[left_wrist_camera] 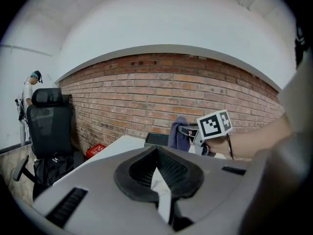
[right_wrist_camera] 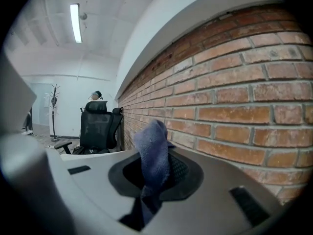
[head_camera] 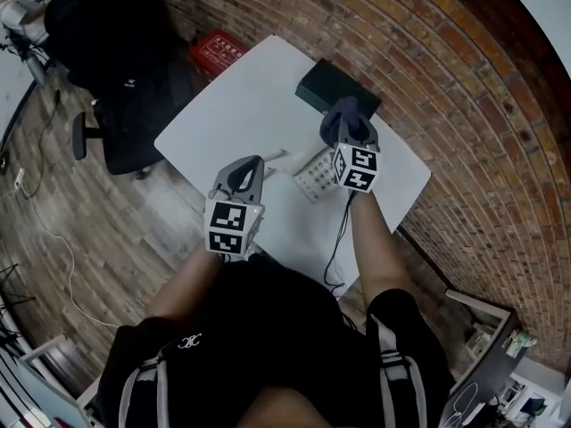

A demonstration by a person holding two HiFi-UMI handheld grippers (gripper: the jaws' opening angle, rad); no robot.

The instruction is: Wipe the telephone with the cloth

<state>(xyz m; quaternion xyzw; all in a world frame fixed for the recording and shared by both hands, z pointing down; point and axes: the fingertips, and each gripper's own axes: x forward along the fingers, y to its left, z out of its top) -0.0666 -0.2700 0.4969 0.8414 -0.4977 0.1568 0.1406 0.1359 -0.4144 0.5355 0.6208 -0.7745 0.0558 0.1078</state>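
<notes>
Two tools flank the telephone point(head_camera: 312, 176) on the surface point(head_camera: 241, 105).
Right tool point(head_camera: 349, 128), nearer the telephone, pinches the cloth point(right_wrist_camera: 152, 151); left tool's point(head_camera: 254, 164) jaws meet, empty.

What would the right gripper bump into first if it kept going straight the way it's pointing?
Probably the brick wall: the right gripper, shut on the blue cloth, faces it with nothing else showing ahead. The black box on the table seems to lie below that line, though depth is unclear.
</notes>
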